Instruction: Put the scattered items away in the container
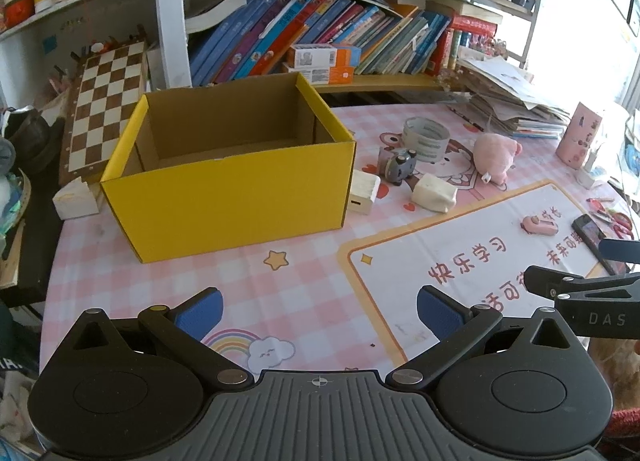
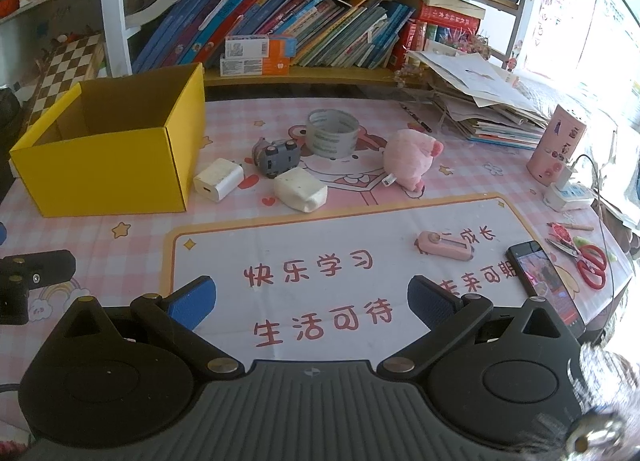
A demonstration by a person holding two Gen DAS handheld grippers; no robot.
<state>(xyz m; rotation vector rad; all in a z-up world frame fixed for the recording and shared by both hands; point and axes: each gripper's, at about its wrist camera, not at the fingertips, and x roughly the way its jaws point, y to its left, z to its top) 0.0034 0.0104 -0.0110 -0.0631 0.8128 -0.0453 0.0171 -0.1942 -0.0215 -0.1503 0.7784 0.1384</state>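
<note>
A yellow box (image 1: 224, 185) stands open-topped at the left of the bench (image 2: 140, 261), its cardboard inside apparently bare, set where either claw could drop things in from above. Nothing appears to have gone into it yet, so the tidying looks to be at its very start.

Just right of the box lies a white charger (image 2: 218, 179), close to the box wall. Beside it a grey toy car (image 2: 278, 157) lies tipped on its side, wheels showing, with a white block (image 2: 301, 189) in front of it and a tape roll (image 2: 332, 133) standing on its rim-flat behind. Further right a pink plush (image 2: 410, 161) lies slumped on its side. Apart from this cluster, nearer the cameras, a small pink gadget (image 2: 444, 247) rests on the white printed panel of the mat. A phone (image 2: 546, 285) and red scissors (image 2: 588, 261) lie at the bench's right edge; whether they count as scattered items cannot be told.

The left claw (image 1: 320, 313) hangs over the near bench facing the box, jaws spread wide and holding nothing. The right claw (image 2: 312, 301) is likewise wide open and empty, held low over the mat and facing the cluster, which suggests it is lined up for a first pick. The charger or the block, nearest and squarest, would seem the easiest grasp; the soft plush should squash under the pads.
</note>
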